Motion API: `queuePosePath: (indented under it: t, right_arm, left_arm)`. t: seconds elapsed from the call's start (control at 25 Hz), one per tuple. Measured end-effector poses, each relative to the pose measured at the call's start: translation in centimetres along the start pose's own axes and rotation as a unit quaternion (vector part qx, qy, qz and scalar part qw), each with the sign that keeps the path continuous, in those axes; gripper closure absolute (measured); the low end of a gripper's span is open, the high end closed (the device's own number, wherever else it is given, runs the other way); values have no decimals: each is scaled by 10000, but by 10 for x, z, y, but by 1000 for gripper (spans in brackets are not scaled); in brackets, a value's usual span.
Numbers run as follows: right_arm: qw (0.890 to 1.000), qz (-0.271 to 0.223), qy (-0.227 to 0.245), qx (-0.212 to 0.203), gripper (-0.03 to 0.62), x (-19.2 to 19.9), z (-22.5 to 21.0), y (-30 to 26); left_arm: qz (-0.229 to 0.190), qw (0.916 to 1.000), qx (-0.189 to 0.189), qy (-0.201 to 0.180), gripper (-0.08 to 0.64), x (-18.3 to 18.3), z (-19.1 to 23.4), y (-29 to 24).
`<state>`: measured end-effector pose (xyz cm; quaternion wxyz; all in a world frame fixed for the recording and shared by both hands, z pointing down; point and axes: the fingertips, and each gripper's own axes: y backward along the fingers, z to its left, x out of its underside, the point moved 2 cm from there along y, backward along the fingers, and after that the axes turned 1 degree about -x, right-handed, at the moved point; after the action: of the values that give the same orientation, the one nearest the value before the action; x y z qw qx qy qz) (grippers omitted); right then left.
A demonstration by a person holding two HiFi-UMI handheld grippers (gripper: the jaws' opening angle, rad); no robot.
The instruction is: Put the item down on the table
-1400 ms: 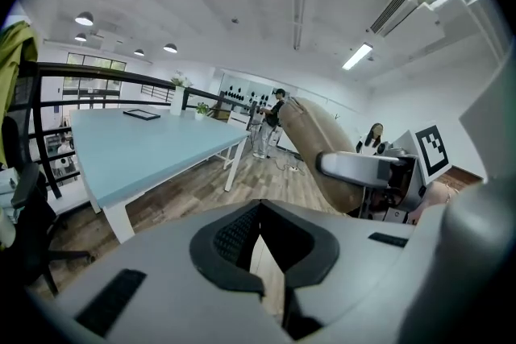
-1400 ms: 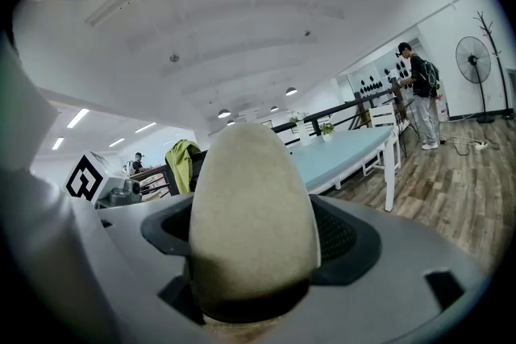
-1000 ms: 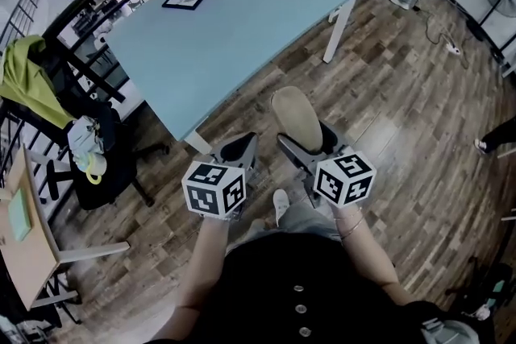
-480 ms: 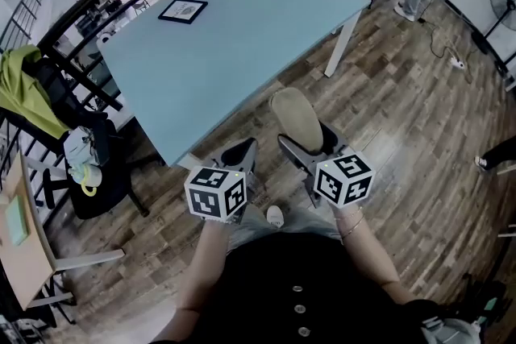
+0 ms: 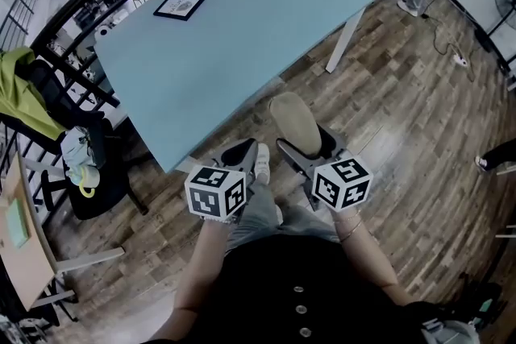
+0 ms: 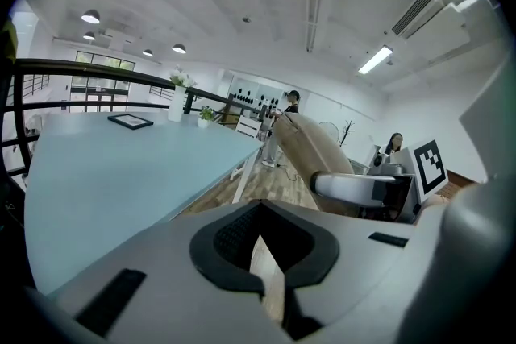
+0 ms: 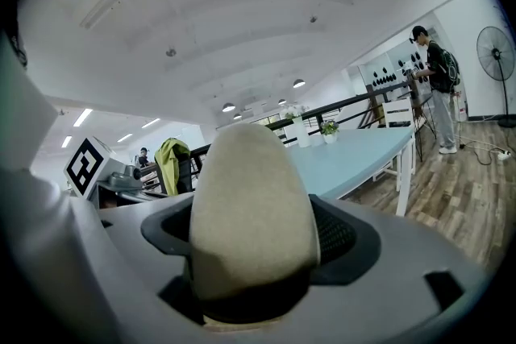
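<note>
While left fingers [image 6: 234, 236] sit closed, right fingers [image 7: 337, 236] clamp the tan item [image 7: 250, 213] between them

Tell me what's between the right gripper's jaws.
The right gripper is shut on a beige oval item that sticks out past its jaws. The item's lower end is sunk between them and hidden.

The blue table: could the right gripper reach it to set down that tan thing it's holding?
Probably yes. The right gripper, shut on the tan item, hangs just short of the table's near corner, with nothing standing between them.
</note>
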<state>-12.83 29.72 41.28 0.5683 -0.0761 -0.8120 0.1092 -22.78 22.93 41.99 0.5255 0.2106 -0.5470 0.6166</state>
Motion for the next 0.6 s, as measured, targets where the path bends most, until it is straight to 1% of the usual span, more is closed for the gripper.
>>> queuePosePath:
  t: [0.16,0.32,0.48,0.6]
  right_arm:
    - [10000,31,-49,41,189,-8,-15,-14]
    - [10000,19,-47,68,189,-17,-34,-37]
    - [10000,-2,-57,61,189,-34,-54,-70]
    - [10000,45,-38,40,189,-45,-65,-97]
  left_arm:
    - [15,10000,6,39,543,-12,11,-18]
    - [-197,9997,-43,131,543,-31,31,-37]
    - [-134,9999,-4,59,543,-54,53,-61]
    - [-94,9998,-67,139,543,-68,78,-78]
